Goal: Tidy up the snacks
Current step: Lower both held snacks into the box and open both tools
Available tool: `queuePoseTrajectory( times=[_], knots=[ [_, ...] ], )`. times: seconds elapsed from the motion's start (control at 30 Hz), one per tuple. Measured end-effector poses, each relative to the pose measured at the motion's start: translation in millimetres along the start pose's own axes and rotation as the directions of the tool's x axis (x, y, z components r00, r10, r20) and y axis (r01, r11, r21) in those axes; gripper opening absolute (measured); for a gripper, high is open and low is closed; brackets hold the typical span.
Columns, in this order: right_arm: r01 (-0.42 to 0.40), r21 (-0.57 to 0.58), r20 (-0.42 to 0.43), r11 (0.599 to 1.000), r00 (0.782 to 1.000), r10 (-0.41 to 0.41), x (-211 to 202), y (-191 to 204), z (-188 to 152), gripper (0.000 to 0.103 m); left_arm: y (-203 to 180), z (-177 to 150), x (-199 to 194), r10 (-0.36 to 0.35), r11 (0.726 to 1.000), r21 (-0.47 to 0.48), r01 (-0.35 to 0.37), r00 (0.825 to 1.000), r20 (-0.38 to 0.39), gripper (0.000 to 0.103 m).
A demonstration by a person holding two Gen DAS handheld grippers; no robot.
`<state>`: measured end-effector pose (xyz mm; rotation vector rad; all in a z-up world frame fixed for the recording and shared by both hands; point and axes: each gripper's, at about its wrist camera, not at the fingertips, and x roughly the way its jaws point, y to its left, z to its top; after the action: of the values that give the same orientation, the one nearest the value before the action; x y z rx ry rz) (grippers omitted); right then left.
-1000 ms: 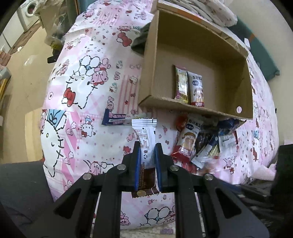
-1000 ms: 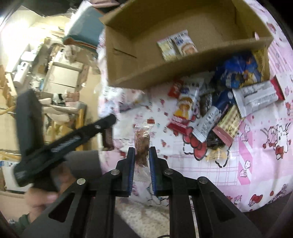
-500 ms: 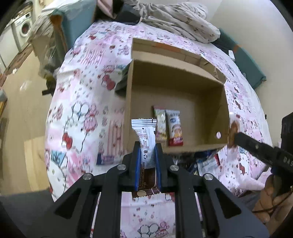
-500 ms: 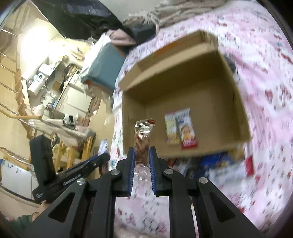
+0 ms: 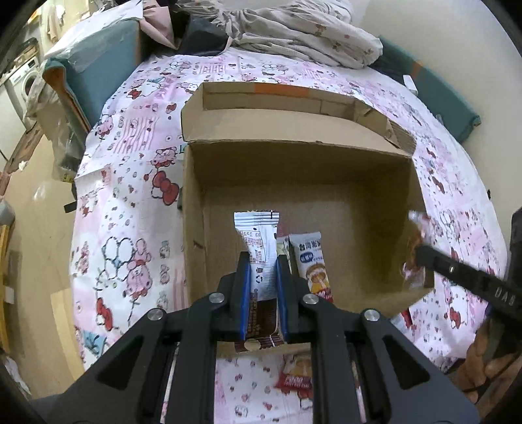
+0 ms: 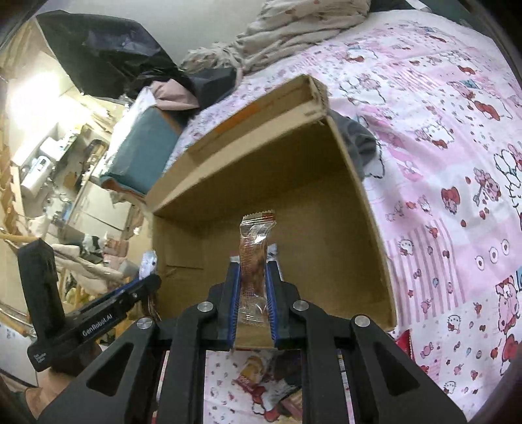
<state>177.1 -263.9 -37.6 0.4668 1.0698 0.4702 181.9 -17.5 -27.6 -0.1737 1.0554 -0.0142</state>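
Over on the left, the pink cartoon-print bedsheet [image 5: 130, 195] spreads across the bed, and a teal cushion [image 5: 94, 75] sits at its far corner. The left gripper [image 5: 262, 270] hangs above the near wall of the open cardboard box [image 5: 293, 169], pointing steeply down into it. Its jaws are pinched narrow on a white-and-brown snack packet [image 5: 259, 248], which stands upright between the blue pads with its crimped top end over the box floor.

Just right of that packet, two snack bars already lie flat on the floor of the box: a gold one mostly hidden behind the gripper, and a white snack bar with a blue label [image 5: 311, 261] beside it. Below the near wall, a red-and-orange snack pack [image 5: 295, 375] lies on the sheet outside the box.

Further right, the right gripper [image 6: 254, 283] comes in at the box's right wall, jaws closed tight on a clear-wrapped brown snack [image 6: 254, 257], held upright above the near edge. In the left wrist view this same snack shows blurred at the box's right rim. A heap of crumpled bedding [image 5: 293, 29] lies beyond the box at the head of the bed.
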Motion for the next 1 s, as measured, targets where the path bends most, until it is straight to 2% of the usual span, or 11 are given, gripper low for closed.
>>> queuePoseTrajectory(
  times=[0.07,0.13,0.27,0.33,0.43,0.63,0.83,0.93,1.0],
  knots=[
    [0.013,-0.003,-0.01,1.0,1.0,-0.013,4,-1,1,0.016,3,1,4,0.029,0.999,-0.026,-0.028,0.999,0.027,0.012],
    [0.016,0.0,-0.018,1.0,1.0,-0.016,8,-2,2,0.016,3,3,11,0.017,0.999,-0.035,-0.016,1.0,0.015,0.012],
    [0.032,0.001,-0.034,0.999,0.999,-0.032,13,-2,0,0.016,-1,1,17,0.018,1.0,-0.003,-0.018,1.0,0.018,0.012],
    [0.056,-0.014,-0.044,0.998,0.997,-0.056,15,-2,-1,0.016,0,-2,20,-0.005,1.0,-0.009,0.005,1.0,0.019,0.012],
    [0.062,-0.024,-0.066,0.998,0.996,-0.064,20,-3,-3,0.016,-4,-6,22,0.028,0.999,0.026,-0.028,0.999,0.021,0.012],
    [0.078,-0.061,-0.084,0.995,0.993,-0.083,25,4,-6,0.017,-10,-9,23,0.018,0.999,0.045,-0.019,1.0,0.02,0.013],
    [0.063,-0.072,-0.06,0.995,0.996,-0.067,21,8,-6,0.02,-13,-10,21,0.017,0.998,0.068,-0.019,0.999,0.033,0.013],
    [0.05,-0.065,-0.045,0.997,0.998,-0.053,18,8,-4,0.02,-14,-11,20,0.018,0.997,0.074,-0.02,0.999,0.034,0.018],
    [0.05,-0.056,-0.041,0.997,0.998,-0.052,17,6,-3,0.02,-14,-11,19,0.014,0.997,0.073,-0.017,0.999,0.038,0.033]
  ],
)
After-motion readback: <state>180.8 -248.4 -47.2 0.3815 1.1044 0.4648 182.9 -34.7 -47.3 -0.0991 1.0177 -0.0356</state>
